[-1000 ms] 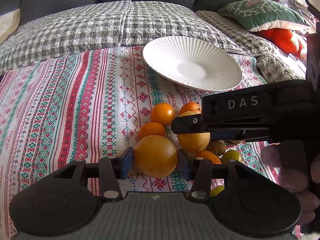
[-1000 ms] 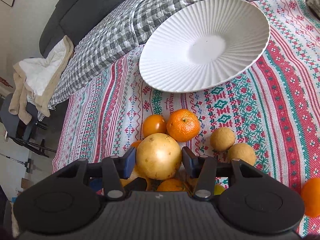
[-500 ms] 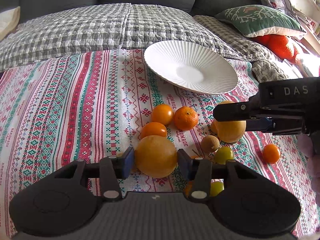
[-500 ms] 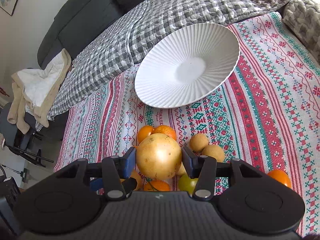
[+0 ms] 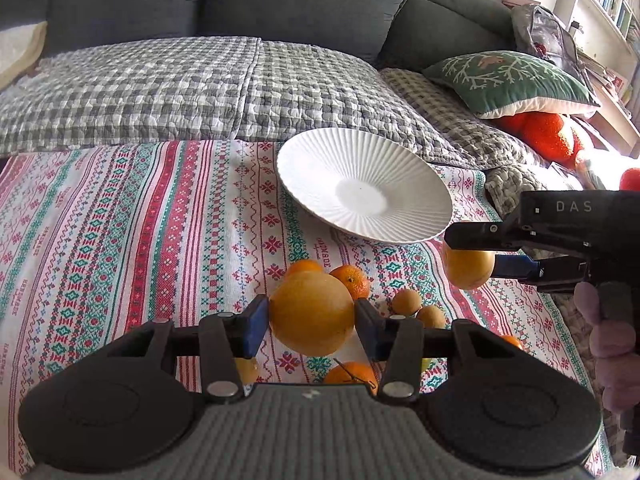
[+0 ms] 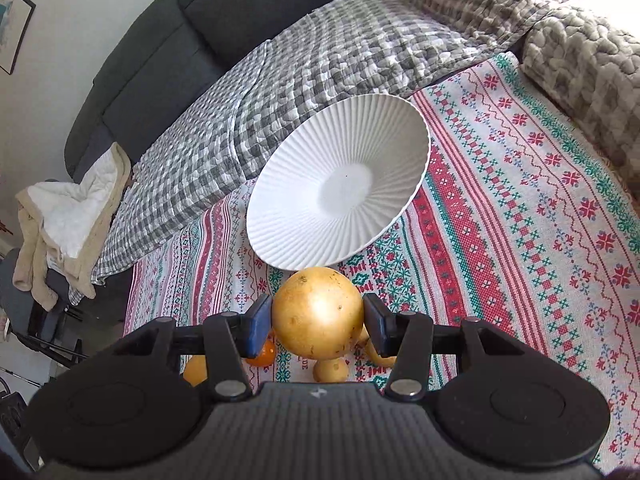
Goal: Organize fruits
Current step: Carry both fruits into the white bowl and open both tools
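Patterned cloth over sofa; left claw grips orange, right claw grips yellow fruit.

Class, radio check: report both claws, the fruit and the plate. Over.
Left claw shut on orange. Right claw shut on yellow fruit. Plate empty ahead, nothing in the way.

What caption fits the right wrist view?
Right tool grips a yellow round fruit before the empty ribbed white plate on a patterned cloth.

Readable lettering
"DAS" is showing in pale letters on the right gripper; the cloth lettering is staying illegible.
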The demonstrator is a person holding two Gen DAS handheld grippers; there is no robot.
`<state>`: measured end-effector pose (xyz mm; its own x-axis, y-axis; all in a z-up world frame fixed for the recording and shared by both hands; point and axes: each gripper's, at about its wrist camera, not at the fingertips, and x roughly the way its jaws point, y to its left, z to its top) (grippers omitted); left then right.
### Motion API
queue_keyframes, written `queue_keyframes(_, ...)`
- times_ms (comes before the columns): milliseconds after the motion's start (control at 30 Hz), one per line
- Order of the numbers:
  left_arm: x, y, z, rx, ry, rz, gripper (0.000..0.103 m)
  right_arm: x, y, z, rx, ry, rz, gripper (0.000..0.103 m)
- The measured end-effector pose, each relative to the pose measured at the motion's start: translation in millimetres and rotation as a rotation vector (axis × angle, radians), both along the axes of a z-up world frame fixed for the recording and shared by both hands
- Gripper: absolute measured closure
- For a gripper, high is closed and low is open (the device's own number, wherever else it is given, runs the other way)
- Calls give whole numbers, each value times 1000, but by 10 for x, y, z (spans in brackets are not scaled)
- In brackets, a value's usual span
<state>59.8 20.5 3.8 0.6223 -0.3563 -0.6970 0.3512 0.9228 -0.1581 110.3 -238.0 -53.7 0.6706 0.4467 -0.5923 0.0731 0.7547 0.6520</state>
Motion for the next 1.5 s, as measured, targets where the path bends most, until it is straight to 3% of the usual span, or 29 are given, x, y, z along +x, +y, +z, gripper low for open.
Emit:
queue_keyframes(200,266,-313,86,24,-53,-62,61,106,-141,37,-21,-52,-47,58)
queue_keyframes(367,559,-584,11,48,-78,-107,61,320,-183,8,-94,-78,-43,58)
queue_keyframes(833,1064,-870,-226,106,-79,-147,61,651,-140,-97,-211,-93,-6,58)
queue_keyframes(1500,1220,-1107,-309,187,-121,-199,60,823,-155,-168,-166,-60,3,57)
